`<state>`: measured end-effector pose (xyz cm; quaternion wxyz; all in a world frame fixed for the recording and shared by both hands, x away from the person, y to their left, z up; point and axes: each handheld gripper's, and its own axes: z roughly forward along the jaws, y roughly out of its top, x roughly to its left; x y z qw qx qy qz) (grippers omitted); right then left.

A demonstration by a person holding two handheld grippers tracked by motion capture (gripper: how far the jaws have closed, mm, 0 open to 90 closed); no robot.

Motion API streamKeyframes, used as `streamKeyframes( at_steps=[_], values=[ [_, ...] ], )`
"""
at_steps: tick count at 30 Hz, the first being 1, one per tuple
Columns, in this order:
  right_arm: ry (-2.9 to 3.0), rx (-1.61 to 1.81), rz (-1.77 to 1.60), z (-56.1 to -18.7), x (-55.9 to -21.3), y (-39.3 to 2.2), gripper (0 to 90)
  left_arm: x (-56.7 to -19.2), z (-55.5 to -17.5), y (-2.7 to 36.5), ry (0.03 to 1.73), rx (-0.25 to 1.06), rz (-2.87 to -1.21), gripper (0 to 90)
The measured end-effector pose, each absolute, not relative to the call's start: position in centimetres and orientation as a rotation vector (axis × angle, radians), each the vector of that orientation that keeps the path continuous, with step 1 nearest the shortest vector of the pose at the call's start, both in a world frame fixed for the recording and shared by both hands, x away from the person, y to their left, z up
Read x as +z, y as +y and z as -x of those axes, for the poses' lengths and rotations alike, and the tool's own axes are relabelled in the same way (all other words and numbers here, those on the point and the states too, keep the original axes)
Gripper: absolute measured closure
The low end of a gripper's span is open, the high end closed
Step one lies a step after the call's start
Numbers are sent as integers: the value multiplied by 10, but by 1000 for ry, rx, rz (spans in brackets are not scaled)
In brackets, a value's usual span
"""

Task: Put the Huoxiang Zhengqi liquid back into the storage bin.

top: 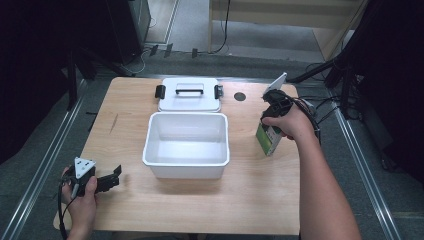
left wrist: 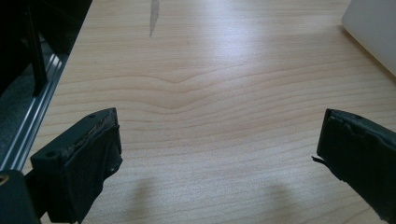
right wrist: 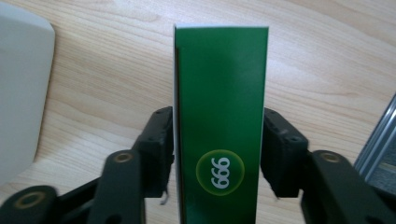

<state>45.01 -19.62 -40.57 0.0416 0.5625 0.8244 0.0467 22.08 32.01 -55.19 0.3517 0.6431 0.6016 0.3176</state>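
Right gripper (right wrist: 219,135): jaws pinch a green carton (right wrist: 220,116) from both sides, pads flat against its two long faces; no gap visible on either side.
Green carton: in the high view it stands on the table (top: 125,200) to the right of the white bin, under the person's right hand (top: 290,122); its top leans slightly. In the right gripper view, a round logo with white digits sits low on the green face.
Left gripper (top: 107,181): rests at the near left corner of the table, held in the left hand (top: 80,200); jaws spread wide, bare wood between them, nothing touched.
White bin (top: 186,145): open, mid-table, between the two grippers; just left of the carton, not touching it. A corner of it shows at the left edge of the right gripper view.
Lid (top: 189,94): white, with black handle and black side clips, lies flat behind the bin at the far edge.
Dark round spot (top: 240,96): on the tabletop right of the lid, near the right gripper.
Obstructions: bin wall is the nearest thing to the carton; wood around the carton otherwise free.
Table surroundings: metal rails along both sides, cables at the far right.
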Motion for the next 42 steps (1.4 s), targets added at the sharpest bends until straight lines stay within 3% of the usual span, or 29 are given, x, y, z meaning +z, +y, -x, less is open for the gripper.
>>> streamKeyframes(
  at_steps=[11, 42],
  values=[
    [2548, 175, -1710, -449, -408, -206, 635, -552, -221, 322, 1569, 810, -1651, 6],
    [2685, 293, -1218, -425, -367, -208, 641, -552, -221, 322, 1572, 813, -1644, 6]
  ],
)
